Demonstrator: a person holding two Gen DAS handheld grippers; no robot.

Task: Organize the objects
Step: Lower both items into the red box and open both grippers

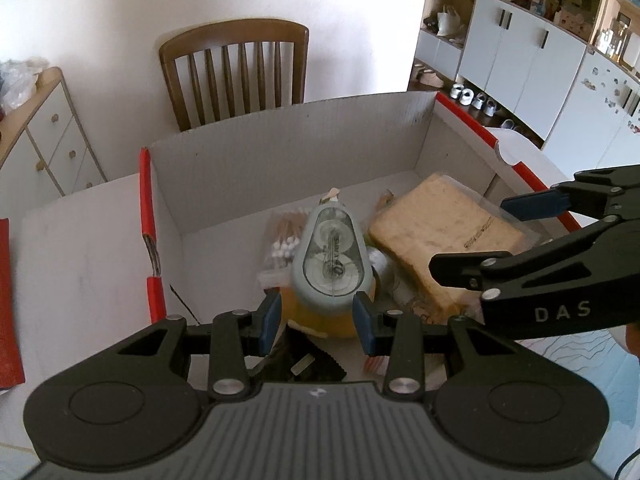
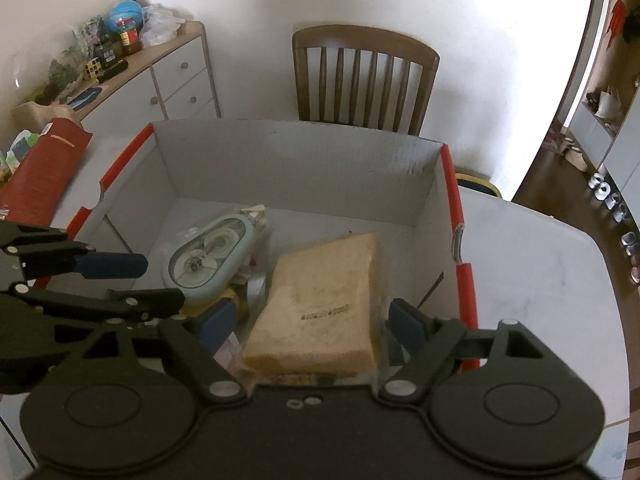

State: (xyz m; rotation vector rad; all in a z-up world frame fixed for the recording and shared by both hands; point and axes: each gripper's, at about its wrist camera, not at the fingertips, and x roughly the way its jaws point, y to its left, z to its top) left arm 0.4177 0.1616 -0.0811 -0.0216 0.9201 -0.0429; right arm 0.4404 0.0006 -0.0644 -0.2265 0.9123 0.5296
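A white cardboard box [image 1: 280, 160] with red edges stands on the table, its far wall [image 2: 300, 160] near the chair. My left gripper [image 1: 318, 316] is shut on the wide end of a pale green tape dispenser [image 1: 330, 256], which points away over the box's contents. In the right wrist view the left gripper [image 2: 164, 282] reaches in from the left, by the dispenser [image 2: 208, 264]. My right gripper [image 2: 314, 320] stands open around a tan packet in clear wrap [image 2: 320, 304] that lies on the box floor. Its pads stay clear of the wrap. A cotton swab pack [image 1: 282, 240] lies under the dispenser.
A wooden chair [image 2: 364, 76] stands behind the box against the wall. A sideboard [image 2: 176, 80] crowded with jars and bags is at the left, with a red package [image 2: 44, 168] on the table beside it. White tabletop [image 2: 540, 280] extends right of the box.
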